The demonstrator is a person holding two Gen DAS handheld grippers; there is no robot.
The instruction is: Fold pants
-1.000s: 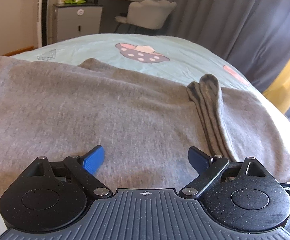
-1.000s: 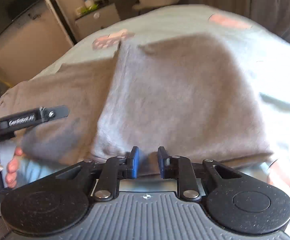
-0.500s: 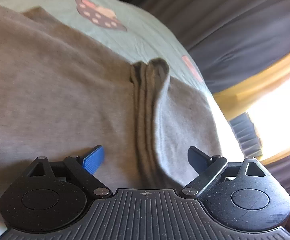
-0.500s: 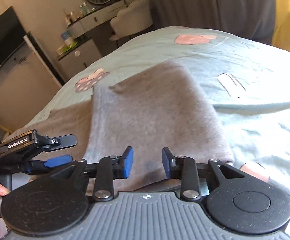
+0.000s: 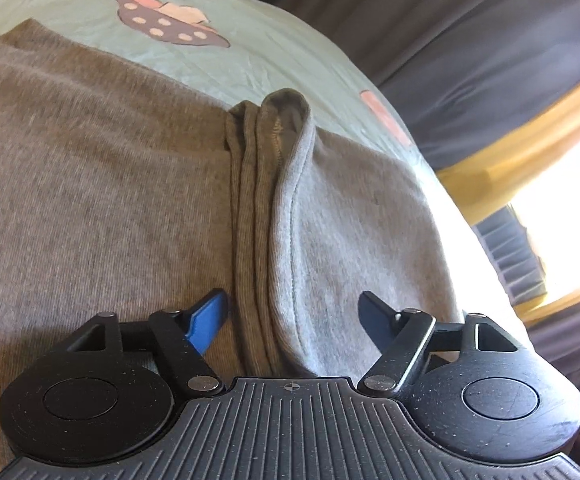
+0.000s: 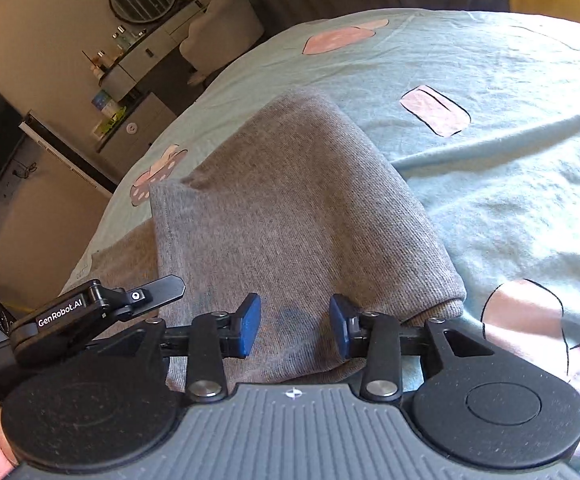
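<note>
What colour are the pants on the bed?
Grey; the pants show best in the left wrist view, ribbed cuff included.

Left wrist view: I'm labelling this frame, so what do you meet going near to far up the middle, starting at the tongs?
Left tongs → ribbed cuffs of the grey pants → pale green bedsheet → grey curtain.
</note>
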